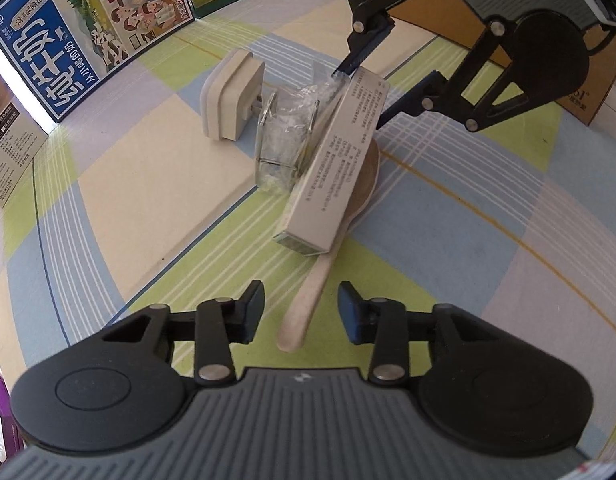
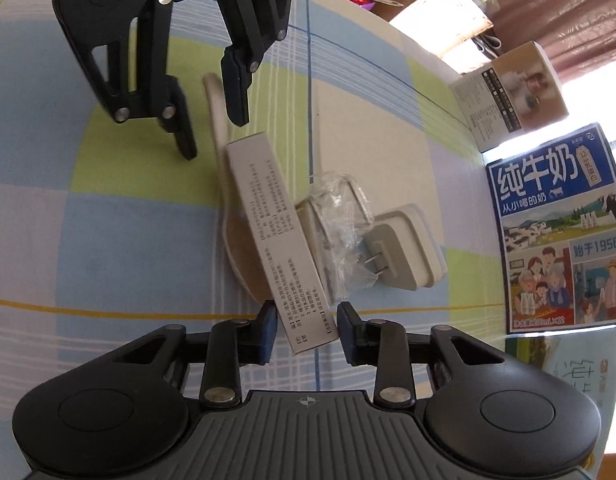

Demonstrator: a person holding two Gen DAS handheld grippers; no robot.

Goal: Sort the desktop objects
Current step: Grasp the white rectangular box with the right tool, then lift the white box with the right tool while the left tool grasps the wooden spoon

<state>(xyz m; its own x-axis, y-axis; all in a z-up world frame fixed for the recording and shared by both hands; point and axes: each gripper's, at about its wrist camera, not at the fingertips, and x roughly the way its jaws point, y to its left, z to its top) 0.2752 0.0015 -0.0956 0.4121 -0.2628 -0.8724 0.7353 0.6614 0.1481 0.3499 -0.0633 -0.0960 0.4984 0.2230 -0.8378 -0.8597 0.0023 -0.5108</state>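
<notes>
A checked pastel cloth (image 1: 488, 216) covers the table; printed milk cartons (image 2: 556, 236) stand at frame edges. Left gripper (image 1: 301, 310) straddles the beige spoon handle (image 1: 303, 304), pad contact unclear; right gripper (image 2: 306, 334) clamps the long grey printed box (image 2: 267, 224).

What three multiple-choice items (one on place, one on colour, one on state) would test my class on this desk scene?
1. The white box rests:
A. across the spoon's bowl
B. on top of the charger
C. inside a milk carton

2. The spoon has a handle that is:
A. red
B. cream
C. black

3. The left gripper has its fingers:
A. clamped on the charger
B. pinching the plastic wrap
C. either side of the spoon handle, gaps showing

Key:
1 A, the box lies slanted over the brown bowl.
2 B, the handle looks pale cream against the checked cloth.
3 C, cloth shows between each pad and the handle.
</notes>
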